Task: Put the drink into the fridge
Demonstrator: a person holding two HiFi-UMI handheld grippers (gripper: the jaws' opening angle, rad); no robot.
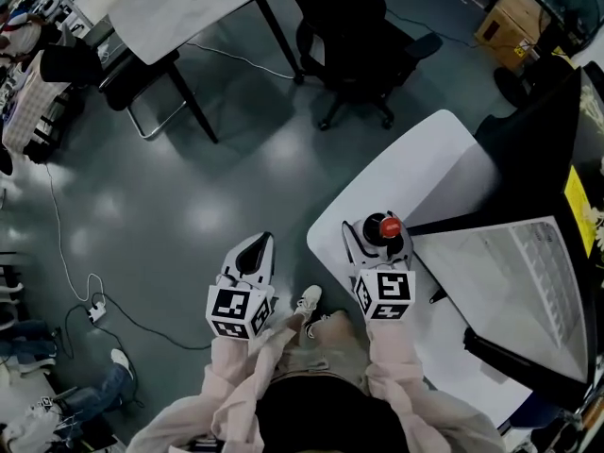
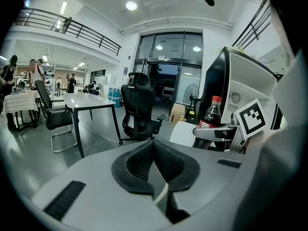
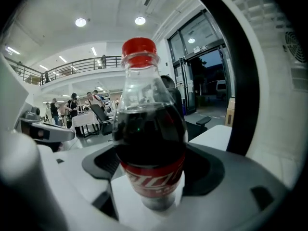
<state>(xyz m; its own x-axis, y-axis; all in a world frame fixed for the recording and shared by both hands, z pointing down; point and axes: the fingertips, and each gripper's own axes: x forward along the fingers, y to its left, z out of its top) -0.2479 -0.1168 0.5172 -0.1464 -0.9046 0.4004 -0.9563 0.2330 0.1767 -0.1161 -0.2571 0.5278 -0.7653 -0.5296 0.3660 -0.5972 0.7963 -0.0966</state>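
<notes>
1. Gripping the drink bottle (image 3: 150,129) at its lower body, below the red label, the right tool (image 1: 377,242) has its jaws closed against both sides, probably so the bottle rides upright with its red cap (image 1: 388,226) on top.
2. It sits over the near edge of the white worktop (image 1: 425,173), just beside the fridge (image 1: 528,149). I cannot tell whether its base touches the worktop.
3. What looks like the fridge door (image 1: 519,281) lies open with its white inner face showing, so the way in seems clear.
4. The left tool (image 1: 253,255) hangs over the floor with its jaws pressed together on nothing, likely idle.
5. The label carries white looping script in the Coca-Cola style, too curved to read in full. A yellow sticker (image 1: 578,206) on the fridge is too small to read.
</notes>
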